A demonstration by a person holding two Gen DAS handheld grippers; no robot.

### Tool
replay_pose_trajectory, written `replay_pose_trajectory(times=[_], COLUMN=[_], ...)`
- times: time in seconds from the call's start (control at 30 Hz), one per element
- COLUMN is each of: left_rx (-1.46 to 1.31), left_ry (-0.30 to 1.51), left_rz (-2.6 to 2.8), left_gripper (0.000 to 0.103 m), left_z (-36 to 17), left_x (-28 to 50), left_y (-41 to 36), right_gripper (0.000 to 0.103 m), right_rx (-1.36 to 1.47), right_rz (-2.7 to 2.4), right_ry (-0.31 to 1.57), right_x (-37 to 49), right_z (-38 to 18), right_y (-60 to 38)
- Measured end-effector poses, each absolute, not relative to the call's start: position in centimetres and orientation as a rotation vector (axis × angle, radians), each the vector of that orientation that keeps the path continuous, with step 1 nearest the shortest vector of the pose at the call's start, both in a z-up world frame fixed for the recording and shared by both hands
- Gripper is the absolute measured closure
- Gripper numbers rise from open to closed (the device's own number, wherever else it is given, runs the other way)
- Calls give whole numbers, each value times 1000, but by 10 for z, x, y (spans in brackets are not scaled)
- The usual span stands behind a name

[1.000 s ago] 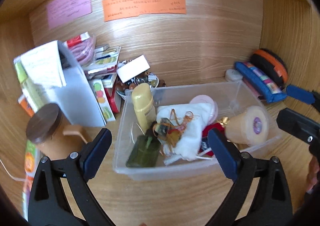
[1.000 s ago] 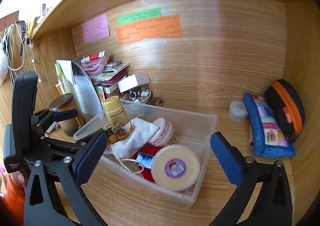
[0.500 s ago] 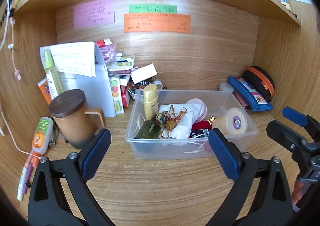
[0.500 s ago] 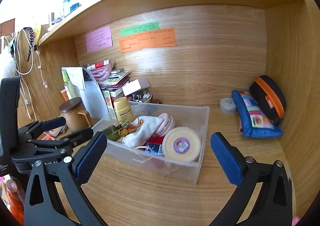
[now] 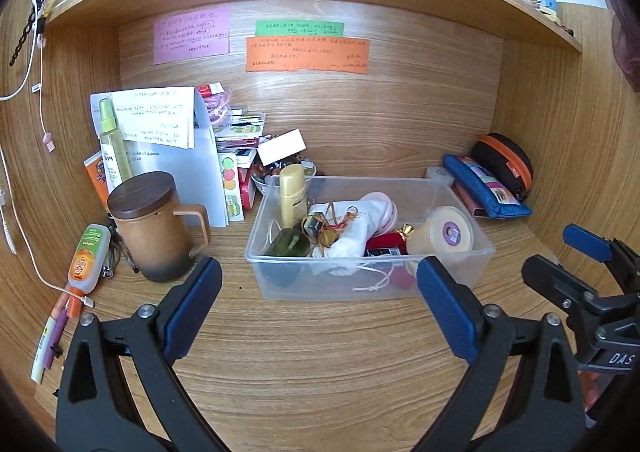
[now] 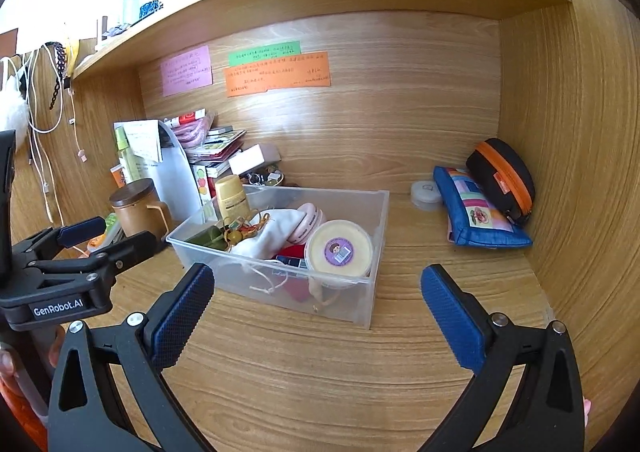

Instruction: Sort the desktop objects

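Note:
A clear plastic bin point(image 5: 460, 268) point(image 6: 360, 304) stands on the wooden desk. It holds a yellow bottle point(image 5: 294, 195), a white cloth pouch point(image 5: 360, 223), a green bottle point(image 5: 286, 246), a pink case point(image 6: 310, 221) and a cream tape roll point(image 5: 444, 234) point(image 6: 338, 248). My left gripper point(image 5: 318, 308) is open and empty, in front of the bin. My right gripper point(image 6: 316, 310) is open and empty, in front of the bin's right corner. Each gripper shows in the other's view: the right one point(image 5: 576, 264), the left one point(image 6: 100, 242).
A brown lidded mug point(image 5: 154, 228) stands left of the bin, with an orange-label tube point(image 5: 86, 258) and pens beside it. A white file holder point(image 5: 180, 155) and stacked booklets stand behind. A blue pouch point(image 6: 476, 213), a black-orange case point(image 6: 502, 177) and a small white tub point(image 6: 426, 193) lie at the right wall.
Both grippers have pulled back from the bin and away from the desk's back wall, so more of the desk and the shelf above shows. Both stay open and empty.

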State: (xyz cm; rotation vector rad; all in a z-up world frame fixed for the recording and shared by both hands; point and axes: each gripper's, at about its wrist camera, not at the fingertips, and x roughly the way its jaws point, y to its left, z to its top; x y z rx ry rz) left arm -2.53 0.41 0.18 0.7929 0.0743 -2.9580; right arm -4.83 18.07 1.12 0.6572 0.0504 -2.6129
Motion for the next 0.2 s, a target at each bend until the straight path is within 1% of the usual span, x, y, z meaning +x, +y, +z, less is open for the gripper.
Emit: replay_pose_trajectory(times=[0.2], left_rx=[791], left_ry=[61], left_rz=[-2959], left_gripper=[4], left_z=[0], left_x=[-23], left_y=[8], right_gripper=[0], right_rx=[661], right_rz=[-2609], right_ry=[50], right_x=[-47], right_z=[10], right_y=[181])
